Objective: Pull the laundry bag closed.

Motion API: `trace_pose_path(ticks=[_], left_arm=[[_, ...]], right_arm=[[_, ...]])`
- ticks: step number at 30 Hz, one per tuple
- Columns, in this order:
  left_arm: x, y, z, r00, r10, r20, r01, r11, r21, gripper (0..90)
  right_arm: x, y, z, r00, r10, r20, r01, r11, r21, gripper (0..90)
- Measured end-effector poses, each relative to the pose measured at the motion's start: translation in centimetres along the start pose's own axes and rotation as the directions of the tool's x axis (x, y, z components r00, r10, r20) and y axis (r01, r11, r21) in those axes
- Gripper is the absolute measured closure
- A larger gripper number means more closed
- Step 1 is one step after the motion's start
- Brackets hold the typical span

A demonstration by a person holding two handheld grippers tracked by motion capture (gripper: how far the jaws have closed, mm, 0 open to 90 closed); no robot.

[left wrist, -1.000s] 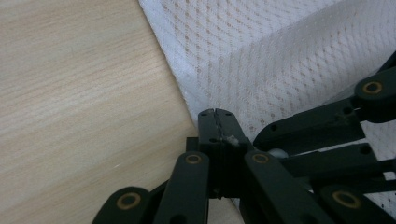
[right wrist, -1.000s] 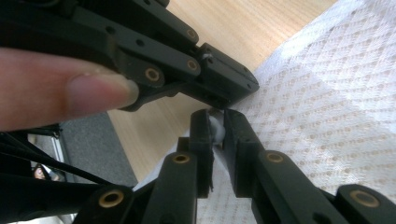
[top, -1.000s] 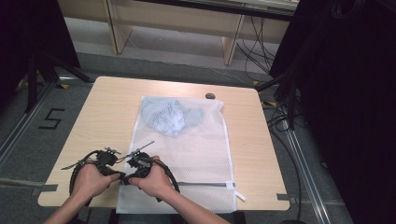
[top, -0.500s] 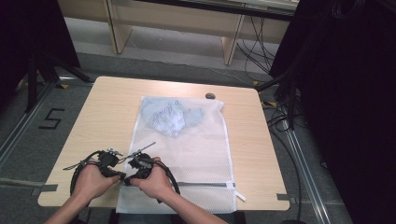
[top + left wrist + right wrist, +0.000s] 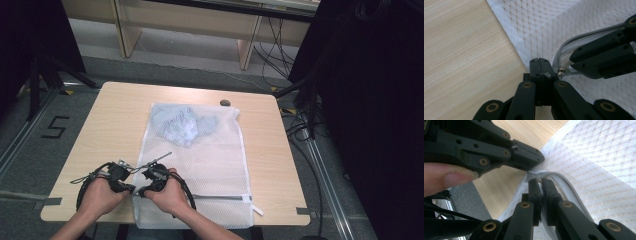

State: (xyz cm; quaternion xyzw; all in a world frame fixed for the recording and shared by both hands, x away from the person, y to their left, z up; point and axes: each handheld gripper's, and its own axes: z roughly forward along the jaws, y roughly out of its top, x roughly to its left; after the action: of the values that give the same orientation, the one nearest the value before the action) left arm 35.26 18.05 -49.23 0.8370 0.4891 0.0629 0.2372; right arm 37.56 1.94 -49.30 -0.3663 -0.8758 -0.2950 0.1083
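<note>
Counter (image 5: 120, 115): pale wood-grain laminate, smooth and matt, with fine straight streaks. Laundry bag (image 5: 220, 165): white mesh cloth, semi-sheer, woven in a small diamond pattern, edged with a smooth grey zipper tape (image 5: 564, 180); the zipper pull (image 5: 560, 71) looks like dull metal. Garment (image 5: 182, 125) inside the bag: soft, crumpled light-blue cloth. Left tongs (image 5: 539, 61) and right tongs (image 5: 539, 181): matt black plastic links, slightly textured, joined by brass-coloured metal rivets.
</note>
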Motion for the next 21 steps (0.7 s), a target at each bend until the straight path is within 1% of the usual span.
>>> trace_pose_path(ticks=[1,2,3,4,5,6,7,8,10,11,12,13,14,16,17,18,20,21], left_arm=[[0.0,0.0,0.0,1.0000,0.006,-0.001,-0.006,1.0000,0.004,89.8],[0.0,0.0,-0.1,1.0000,0.006,-0.006,-0.006,1.0000,0.007,89.8],[0.0,0.1,-0.1,0.9999,0.013,-0.002,-0.013,0.9998,0.013,89.8],[0.1,0.1,-0.1,0.9999,0.015,0.004,-0.015,0.9997,0.020,89.8],[0.1,0.1,-0.1,0.9999,0.015,0.004,-0.015,0.9997,0.020,89.8],[0.2,0.0,-0.1,0.9999,0.012,0.005,-0.012,0.9997,0.020,89.8],[0.2,0.1,-0.2,0.9999,0.010,0.003,-0.011,0.9996,0.028,89.8],[0.3,0.1,-0.2,0.9999,0.011,0.009,-0.012,0.9995,0.029,89.8],[0.2,0.1,-0.2,0.9999,0.012,0.001,-0.012,0.9995,0.031,89.9],[0.1,0.1,-0.1,1.0000,0.005,0.001,-0.005,0.9998,0.018,89.9],[0.1,0.1,-0.1,1.0000,0.006,0.001,-0.006,0.9998,0.021,89.9],[0.2,0.1,-0.2,0.9999,0.011,-0.001,-0.011,0.9994,0.033,89.8],[0.3,0.1,-0.2,0.9999,0.008,0.008,-0.008,0.9995,0.030,89.8],[0.3,0.1,-0.2,1.0000,0.006,0.003,-0.006,0.9996,0.026,89.9],[0.3,0.1,-0.2,0.9999,0.012,0.004,-0.012,0.9995,0.029,89.8],[0.2,0.1,-0.3,0.9999,0.011,-0.001,-0.011,0.9993,0.036,89.8],[0.3,0.1,-0.2,0.9999,0.011,0.005,-0.011,0.9995,0.030,89.8],[0.3,0.1,-0.2,0.9999,0.013,0.004,-0.013,0.9995,0.030,89.8]], right_arm=[[0.0,0.0,0.0,1.0000,0.000,0.000,0.000,1.000,0.000,87.1],[0.2,-0.1,-0.2,0.9997,0.023,-0.005,-0.023,1.000,-0.003,87.1],[0.4,-0.1,-0.3,0.9988,0.048,0.001,-0.048,0.999,0.003,87.1],[0.3,-0.2,-0.4,0.9998,0.022,0.002,-0.022,1.000,0.002,87.1],[0.3,-0.2,-0.4,0.9998,0.022,0.002,-0.022,1.000,0.002,87.1],[0.6,-0.3,-0.8,0.9991,0.028,0.031,-0.028,1.000,-0.004,87.1],[0.4,-0.3,-0.9,0.9998,0.005,0.018,-0.005,1.000,-0.004,87.0],[0.5,-0.4,-1.1,0.9995,0.014,0.027,-0.013,1.000,-0.003,87.0],[0.5,-0.5,-1.4,0.9987,-0.012,0.049,0.012,1.000,-0.006,87.1],[0.5,-0.5,-1.6,0.9979,-0.013,0.064,0.014,1.000,-0.002,87.1],[0.4,-0.6,-1.9,0.9971,-0.015,0.074,0.015,1.000,0.003,87.1],[0.4,-0.7,-2.0,0.9974,-0.003,0.072,0.003,1.000,-0.001,87.1],[0.2,-0.7,-2.1,0.9970,-0.018,0.075,0.018,1.000,-0.004,87.1],[0.2,-0.7,-2.1,0.9974,-0.010,0.072,0.011,1.000,-0.007,87.0],[0.2,-0.7,-2.1,0.9971,-0.011,0.075,0.011,1.000,0.001,87.0],[0.2,-0.8,-2.1,0.9970,-0.015,0.075,0.016,1.000,-0.003,87.1],[0.1,-0.8,-2.1,0.9973,-0.001,0.074,0.002,1.000,-0.007,87.1],[0.0,-0.9,-2.2,0.9969,-0.005,0.078,0.006,1.000,-0.006,87.1]])
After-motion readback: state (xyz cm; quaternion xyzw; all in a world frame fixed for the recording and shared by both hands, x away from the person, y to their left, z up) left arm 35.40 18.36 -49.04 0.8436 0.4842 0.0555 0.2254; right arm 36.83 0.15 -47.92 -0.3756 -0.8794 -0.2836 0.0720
